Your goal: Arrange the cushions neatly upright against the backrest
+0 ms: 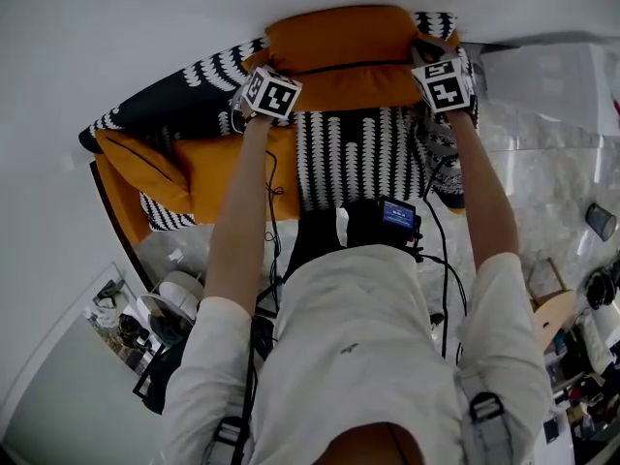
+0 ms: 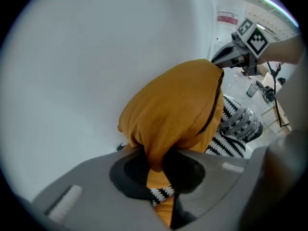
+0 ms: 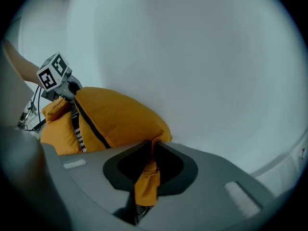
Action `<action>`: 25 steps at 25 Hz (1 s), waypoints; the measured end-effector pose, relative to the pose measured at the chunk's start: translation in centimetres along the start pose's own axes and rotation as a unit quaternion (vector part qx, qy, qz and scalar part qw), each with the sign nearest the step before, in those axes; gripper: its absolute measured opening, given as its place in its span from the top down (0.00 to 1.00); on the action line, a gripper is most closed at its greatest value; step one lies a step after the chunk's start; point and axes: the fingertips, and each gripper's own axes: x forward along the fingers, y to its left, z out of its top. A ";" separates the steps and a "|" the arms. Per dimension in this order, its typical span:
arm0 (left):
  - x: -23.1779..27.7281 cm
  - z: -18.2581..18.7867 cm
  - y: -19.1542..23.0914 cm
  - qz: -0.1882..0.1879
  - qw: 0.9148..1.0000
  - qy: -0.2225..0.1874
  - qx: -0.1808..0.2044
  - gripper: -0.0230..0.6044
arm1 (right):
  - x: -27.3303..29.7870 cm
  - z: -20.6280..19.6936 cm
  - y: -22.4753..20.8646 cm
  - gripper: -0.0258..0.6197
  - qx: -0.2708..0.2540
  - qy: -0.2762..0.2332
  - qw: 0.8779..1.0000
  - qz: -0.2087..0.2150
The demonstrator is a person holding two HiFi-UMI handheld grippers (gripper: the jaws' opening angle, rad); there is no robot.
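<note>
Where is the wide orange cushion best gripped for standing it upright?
By its two end corners, one gripper on each, coming in from the front. The orange cushion is wide, soft and plump in the middle, while its corners taper thin enough to pinch. The frames bear this out: the left gripper and right gripper are each shut on a corner's fabric.

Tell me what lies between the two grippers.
The cushion spans the whole gap, seen in the head view; left gripper and right gripper each pinch a corner of it.

Pale wall [image 1: 97,27], marbled floor [image 1: 542,192], perhaps a wooden stool [image 1: 552,310].
</note>
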 end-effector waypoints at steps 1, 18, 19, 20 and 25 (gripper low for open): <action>-0.1 -0.3 0.1 -0.003 1.000 -0.002 -0.016 0.89 | -0.2 0.0 -0.1 0.86 0.002 -0.004 1.000 -0.001; -4.1 -6.1 -2.4 -0.043 0.986 -0.034 -0.156 0.62 | -5.0 1.8 0.7 0.63 -0.016 -0.070 0.997 -0.015; -4.7 -6.2 -2.5 -0.040 0.987 -0.036 -0.150 0.62 | -5.4 1.9 1.1 0.63 -0.018 -0.071 0.997 -0.013; -5.1 -6.3 -2.7 -0.038 0.988 -0.037 -0.145 0.62 | -5.6 1.9 1.4 0.63 -0.020 -0.071 0.997 -0.011; -7.4 -6.6 -3.8 -0.028 0.990 -0.055 -0.127 0.62 | -7.3 2.5 3.2 0.63 -0.029 -0.089 0.996 0.002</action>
